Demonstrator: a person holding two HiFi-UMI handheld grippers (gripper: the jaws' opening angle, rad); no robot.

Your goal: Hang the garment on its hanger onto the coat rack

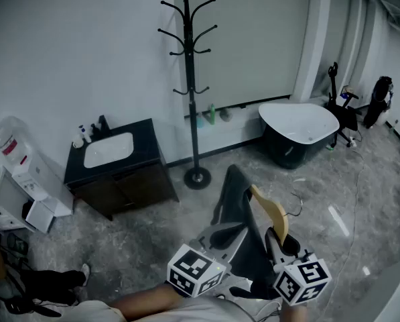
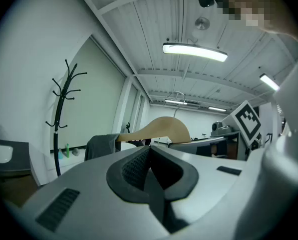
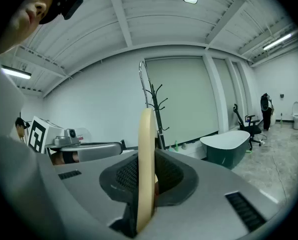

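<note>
Count by kind:
- coat rack (image 1: 191,79): 1, far centre.
- hanger (image 1: 275,215): 1, wooden, near right.
- garment (image 1: 234,196): 1, dark, on the hanger.
- Grippers: 2, the left gripper (image 1: 226,233) and the right gripper (image 1: 280,239), each carrying 1 marker cube (image 1: 196,270).
- bathtub (image 1: 300,123): 1, far right.
- vanity cabinet (image 1: 122,180): 1, left, holding 1 sink basin (image 1: 108,149).
- water dispenser (image 1: 22,170): 1, far left.
- office chair (image 1: 342,111): 1, far right.
- bottles (image 1: 82,136) on the vanity: too small to count surely.
</note>
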